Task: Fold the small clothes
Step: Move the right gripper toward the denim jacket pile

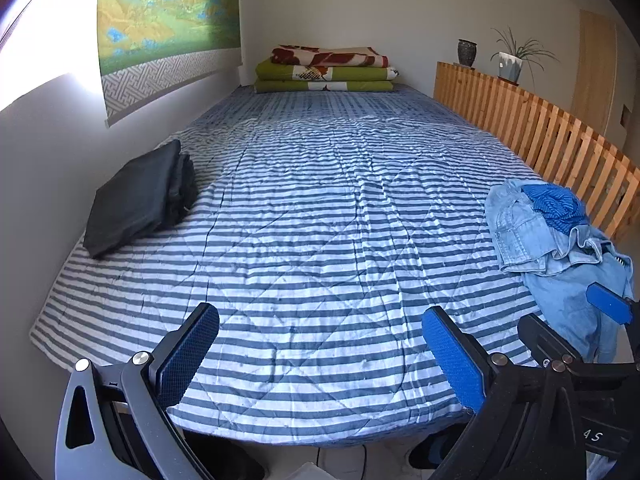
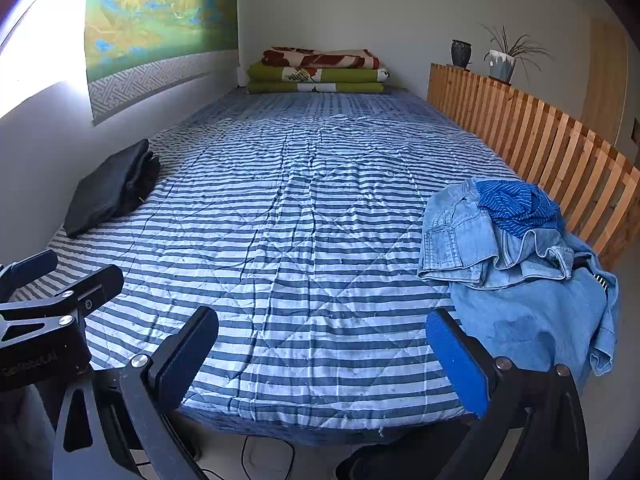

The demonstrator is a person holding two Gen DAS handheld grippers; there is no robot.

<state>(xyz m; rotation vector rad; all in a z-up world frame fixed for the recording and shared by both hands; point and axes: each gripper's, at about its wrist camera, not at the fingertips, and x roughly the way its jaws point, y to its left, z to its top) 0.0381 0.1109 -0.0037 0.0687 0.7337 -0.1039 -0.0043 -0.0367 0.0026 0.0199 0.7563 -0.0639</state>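
We hold the left gripper [image 1: 320, 354] and right gripper [image 2: 322, 354] wide apart, empty, above the near edge of the striped bed [image 2: 304, 220]; unfolded denim clothes [image 2: 520, 272] heap at near right, a folded black garment [image 2: 110, 190] lies left, so most remains; blankets [image 2: 320, 70] far
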